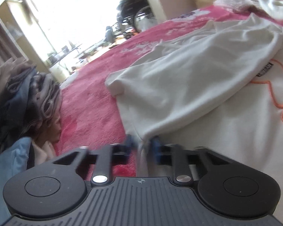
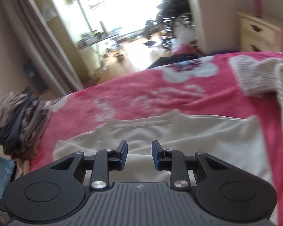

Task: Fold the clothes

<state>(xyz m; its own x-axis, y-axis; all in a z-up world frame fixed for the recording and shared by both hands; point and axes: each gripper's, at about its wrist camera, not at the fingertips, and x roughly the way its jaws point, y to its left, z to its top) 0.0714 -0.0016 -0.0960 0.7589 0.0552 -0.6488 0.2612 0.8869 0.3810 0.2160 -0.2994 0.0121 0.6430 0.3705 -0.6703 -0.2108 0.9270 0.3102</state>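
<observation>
Two grippers: our left gripper (image 1: 143,144) has jaws clamped on the white shirt (image 1: 179,79); right gripper (image 2: 139,154) jaws apart above it.

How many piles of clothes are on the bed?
2: a dark pile at the left edge of the pink blanket, and a pale heap at the far right. More may be hidden.

Soft matt white cloth garment (image 1: 179,79) on fuzzy pink fleece blanket (image 1: 96,101); matt black plastic tool (image 2: 139,155).
</observation>
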